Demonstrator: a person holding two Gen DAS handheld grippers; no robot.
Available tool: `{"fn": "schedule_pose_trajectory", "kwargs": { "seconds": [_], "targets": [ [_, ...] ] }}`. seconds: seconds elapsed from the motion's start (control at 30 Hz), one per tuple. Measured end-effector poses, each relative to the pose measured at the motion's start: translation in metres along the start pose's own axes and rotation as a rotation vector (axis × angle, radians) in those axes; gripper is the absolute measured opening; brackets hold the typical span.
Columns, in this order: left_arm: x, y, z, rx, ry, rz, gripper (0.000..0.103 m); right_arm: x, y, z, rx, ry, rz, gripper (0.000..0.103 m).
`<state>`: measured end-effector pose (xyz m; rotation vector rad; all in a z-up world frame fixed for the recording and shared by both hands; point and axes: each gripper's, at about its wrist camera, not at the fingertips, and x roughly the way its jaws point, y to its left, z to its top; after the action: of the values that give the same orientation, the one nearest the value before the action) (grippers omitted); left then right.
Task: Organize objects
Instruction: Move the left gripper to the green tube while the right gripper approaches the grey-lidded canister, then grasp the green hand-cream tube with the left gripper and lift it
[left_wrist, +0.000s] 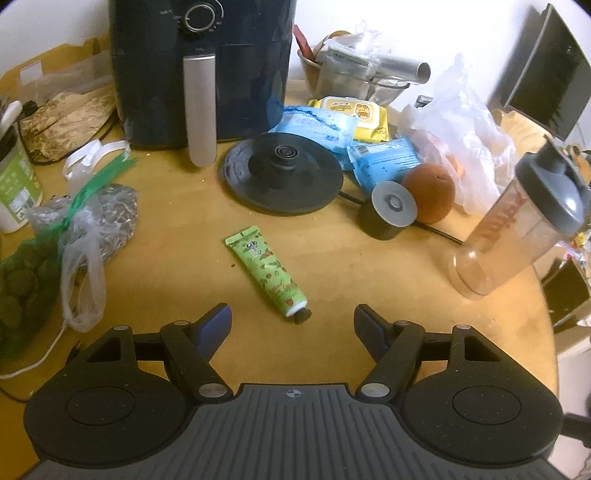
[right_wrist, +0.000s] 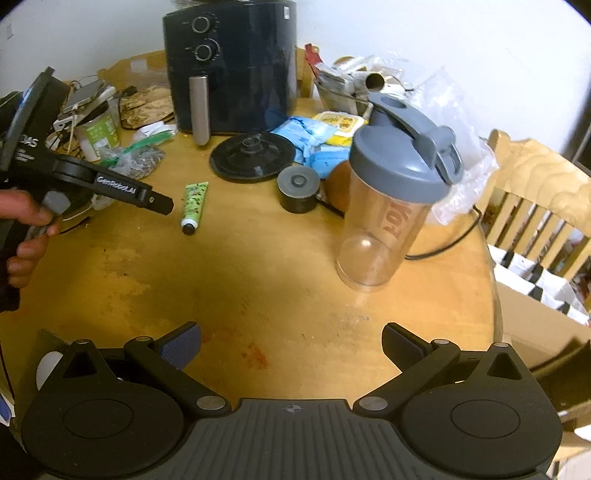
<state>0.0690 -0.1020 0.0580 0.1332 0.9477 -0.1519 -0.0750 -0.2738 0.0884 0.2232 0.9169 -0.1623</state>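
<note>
A green tube (left_wrist: 266, 271) with a black cap is laid flat at mid-surface, cap nearest. A clear shaker bottle (right_wrist: 391, 206), grey-lidded and empty, is stood upright to the right.

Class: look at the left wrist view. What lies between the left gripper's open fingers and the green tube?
Nothing: only bare wooden table separates the left gripper from the green tube, whose black cap points toward the gripper. The left wrist view shows this.

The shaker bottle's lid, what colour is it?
Grey, on a clear shaker bottle with reddish lettering. The lid shows best in the right wrist view.
</note>
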Motion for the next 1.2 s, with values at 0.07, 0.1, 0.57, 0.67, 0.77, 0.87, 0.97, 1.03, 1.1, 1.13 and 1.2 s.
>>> {"fn": "schedule_pose_trajectory", "kwargs": {
  "seconds": [0.07, 0.1, 0.57, 0.67, 0.77, 0.87, 0.97, 1.03, 1.1, 1.13, 1.2],
  "targets": [
    [0.008, 0.0, 0.002, 0.003, -0.003, 0.001, 0.072, 0.0, -0.001, -0.002, 0.002, 0.005, -0.001, 0.103],
    [0.011, 0.0, 0.003, 0.004, -0.004, 0.003, 0.071, 0.0, -0.002, -0.003, 0.007, 0.008, -0.003, 0.103],
    [0.068, 0.012, 0.019, -0.045, 0.043, 0.035, 0.044, -0.001, -0.005, -0.009, 0.028, 0.038, -0.012, 0.103],
    [0.077, 0.016, 0.019, -0.061, 0.06, 0.031, 0.042, -0.001, -0.008, -0.01, 0.036, 0.039, -0.016, 0.103],
    [0.082, 0.016, 0.02, -0.059, 0.061, 0.03, 0.037, -0.001, -0.011, -0.009, 0.054, 0.04, -0.015, 0.103],
    [0.084, 0.014, 0.022, -0.052, 0.06, 0.035, 0.035, 0.0, -0.012, -0.008, 0.055, 0.039, -0.01, 0.103],
    [0.084, 0.013, 0.022, -0.035, 0.06, 0.056, 0.028, 0.001, -0.012, -0.008, 0.052, 0.043, -0.003, 0.103],
    [0.084, 0.012, 0.02, -0.015, 0.058, 0.06, 0.028, 0.003, -0.011, -0.006, 0.044, 0.044, 0.005, 0.103],
    [0.083, 0.011, 0.019, 0.004, 0.066, 0.068, 0.028, 0.005, -0.009, -0.004, 0.029, 0.048, 0.018, 0.103],
    [0.082, 0.011, 0.019, 0.011, 0.073, 0.07, 0.028, 0.007, -0.008, -0.003, 0.023, 0.049, 0.023, 0.103],
    [0.081, 0.012, 0.017, 0.013, 0.083, 0.07, 0.028, 0.009, -0.005, 0.0, 0.004, 0.05, 0.037, 0.103]
  ]
}}
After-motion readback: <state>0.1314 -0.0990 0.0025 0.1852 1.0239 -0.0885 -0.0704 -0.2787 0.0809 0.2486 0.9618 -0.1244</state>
